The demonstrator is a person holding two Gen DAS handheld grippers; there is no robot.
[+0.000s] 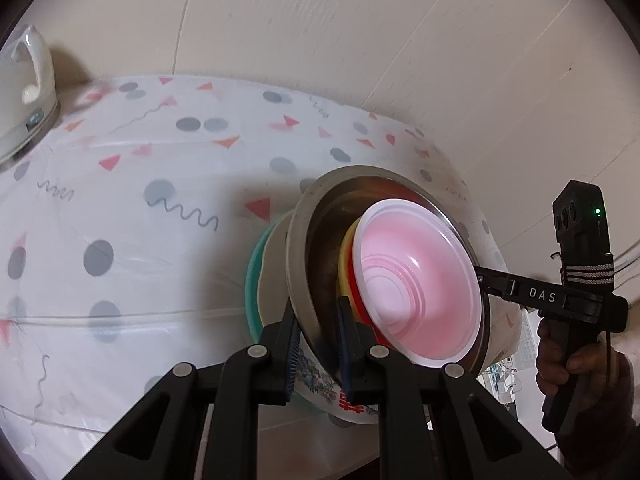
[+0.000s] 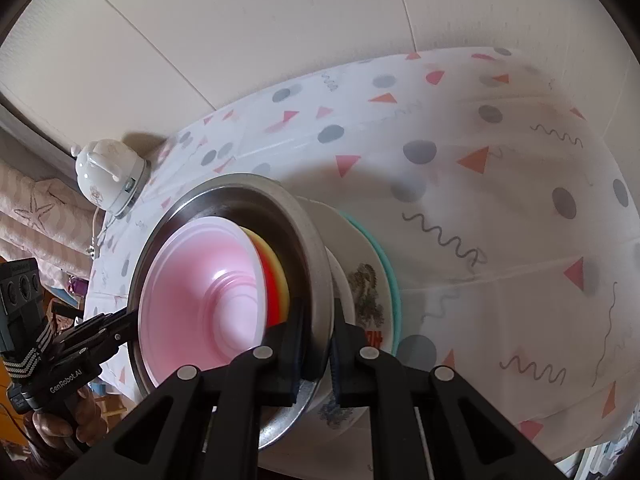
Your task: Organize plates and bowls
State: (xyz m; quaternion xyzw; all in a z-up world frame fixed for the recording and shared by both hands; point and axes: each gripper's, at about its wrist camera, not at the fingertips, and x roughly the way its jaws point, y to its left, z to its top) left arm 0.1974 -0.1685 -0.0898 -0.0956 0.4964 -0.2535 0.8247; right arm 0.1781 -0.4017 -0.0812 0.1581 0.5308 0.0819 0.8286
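A steel bowl (image 1: 320, 216) (image 2: 224, 196) holds a pink-and-white plastic bowl (image 1: 420, 284) (image 2: 200, 300) nested over yellow and red bowls (image 1: 346, 276) (image 2: 276, 280). The steel bowl sits in a white patterned ceramic bowl (image 1: 316, 380) (image 2: 360, 280) over a teal plate (image 1: 254, 280) (image 2: 390, 276). My left gripper (image 1: 318, 344) is shut on the steel bowl's near rim. My right gripper (image 2: 318, 344) is shut on the opposite rim; it also shows in the left wrist view (image 1: 486, 282). The left gripper shows in the right wrist view (image 2: 120, 320).
The stack is over a table with a white cloth (image 1: 120, 200) (image 2: 500, 200) printed with dots and triangles. A white ceramic kettle (image 1: 24, 92) (image 2: 108, 176) stands at its far corner. A pale wall (image 1: 360, 20) is behind.
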